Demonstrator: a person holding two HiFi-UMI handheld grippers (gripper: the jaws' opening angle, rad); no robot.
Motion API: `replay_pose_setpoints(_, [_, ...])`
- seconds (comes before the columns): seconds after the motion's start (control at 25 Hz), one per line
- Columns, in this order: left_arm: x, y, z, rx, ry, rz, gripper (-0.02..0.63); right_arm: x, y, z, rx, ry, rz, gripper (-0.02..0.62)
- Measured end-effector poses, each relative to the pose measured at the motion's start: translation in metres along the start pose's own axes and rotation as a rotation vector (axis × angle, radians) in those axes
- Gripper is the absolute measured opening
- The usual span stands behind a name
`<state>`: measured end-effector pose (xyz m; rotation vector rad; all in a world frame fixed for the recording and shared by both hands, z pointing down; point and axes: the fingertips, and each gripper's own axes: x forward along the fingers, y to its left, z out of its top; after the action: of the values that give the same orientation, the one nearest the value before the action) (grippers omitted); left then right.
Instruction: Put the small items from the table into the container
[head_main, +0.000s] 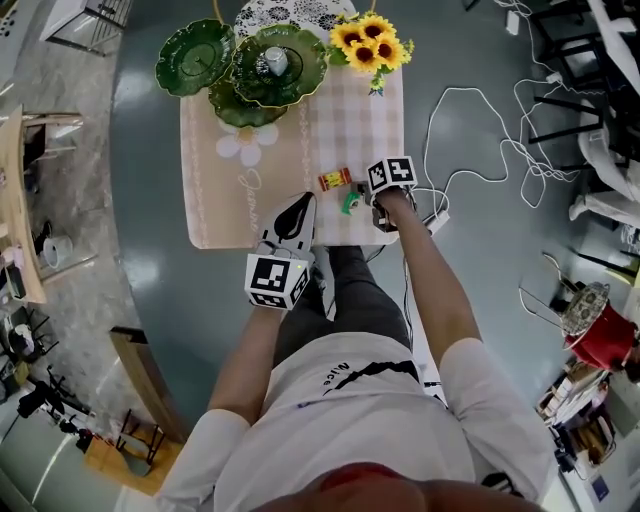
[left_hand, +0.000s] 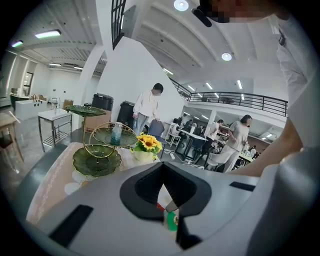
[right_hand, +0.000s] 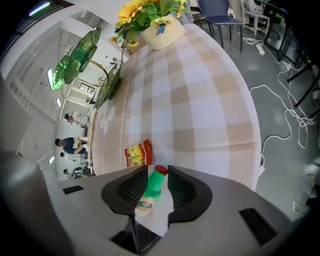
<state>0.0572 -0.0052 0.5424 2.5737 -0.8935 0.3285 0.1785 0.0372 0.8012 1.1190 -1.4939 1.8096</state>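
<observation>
Two small items in the head view, a red-and-yellow packet (head_main: 334, 179) and a little green bottle (head_main: 351, 203) with a red cap. Both lying on the checked table (head_main: 340, 120), well apart from the green dish stand (head_main: 240, 65), on the person's side of it. Sunflowers (head_main: 371, 42) just beside the stand. Right gripper (head_main: 362, 196) down at the bottle; left gripper (head_main: 302, 205) further from the stand than either item. "Nice" legible on the shirt; script on the tablecloth too small to read.

Left gripper view: jaws drawn together to a thin slit, gripping nothing. Past them a sliver of the bottle (left_hand: 171, 220), and far beyond, the stand (left_hand: 97, 145).

Right gripper view: jaws standing wide to either side of the bottle (right_hand: 150, 192), pads seemingly not pressing it, cap end toward the stand (right_hand: 90, 65). Packet (right_hand: 138, 154) just past the cap, on the stand's side. Round label on the bottle and print on the packet unreadable.

Likely step: picking up the bottle. Next move: close squarely on the body rather than the tapering neck, lift, carry to the stand, taken here for the container.
</observation>
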Motion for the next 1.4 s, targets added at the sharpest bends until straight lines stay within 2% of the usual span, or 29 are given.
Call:
replay_pose_setpoints(0.24, [0.002,0.003,0.001,0.0,-0.001,0.003,0.007,0.006,0.004,-0.005,0.105,-0.004,0.034,0.123])
replay_pose_setpoints(0.32, [0.002,0.002,0.001,0.002,-0.002,0.003,0.007,0.008,0.003,-0.008,0.112,-0.01,0.036,0.102])
replay_pose_setpoints(0.68, [-0.002,-0.002,0.0,0.006,-0.002,-0.008,0.006,-0.015,0.014,-0.006,-0.001,-0.106,0.018,0.094])
replay_pose_setpoints(0.92, [-0.008,-0.008,0.005,0.016,-0.012,-0.019,0.007,-0.032,0.03,-0.007,-0.023,-0.152,0.043,0.094])
replay_pose_setpoints(1.16, [-0.021,-0.01,0.016,0.01,-0.034,-0.018,0.006,-0.056,0.061,-0.007,-0.067,-0.206,0.071,0.094])
replay_pose_setpoints(1.4, [-0.041,-0.012,0.037,0.002,-0.069,-0.015,0.006,-0.094,0.112,-0.007,-0.129,-0.299,0.118,0.094])
